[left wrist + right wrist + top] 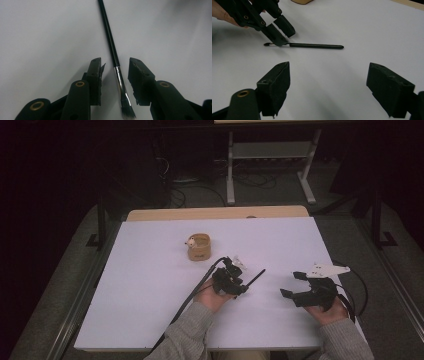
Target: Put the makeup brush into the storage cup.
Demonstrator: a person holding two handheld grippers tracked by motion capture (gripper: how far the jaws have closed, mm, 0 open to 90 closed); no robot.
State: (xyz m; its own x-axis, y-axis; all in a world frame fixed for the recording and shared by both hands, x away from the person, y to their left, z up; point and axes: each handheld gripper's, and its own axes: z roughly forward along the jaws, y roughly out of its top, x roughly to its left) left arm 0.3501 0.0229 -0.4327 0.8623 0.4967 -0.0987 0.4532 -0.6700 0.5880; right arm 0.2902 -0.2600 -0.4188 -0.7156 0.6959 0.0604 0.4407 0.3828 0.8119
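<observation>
Black and slim, a paintbrush [113,50] lies flat on the white desk [150,285], its metal ferrule and dark bristle tip at the end nearest the left claw [115,65]. In the left gripper view the brush runs up the middle of the picture, with the ferrule between the two jaws. Both pads stand just beside it with a gap of desk showing on each side, so the claw is narrow but not pressing on the brush. In the right gripper view the left claw [279,33] comes down from the upper left over the bristle end of the paintbrush [312,46], while the handle stretches away to the right, free on the desk.

From the high view the left claw [239,281] is near the middle of the desk, held in the person's left hand [212,297], and the handle of the brush [256,276] sticks out beyond it toward the right. The right claw [292,284] rests well apart from the brush, its jaws spread wide with nothing between them. A small tan cup [199,248] stands farther back on the desk.
</observation>
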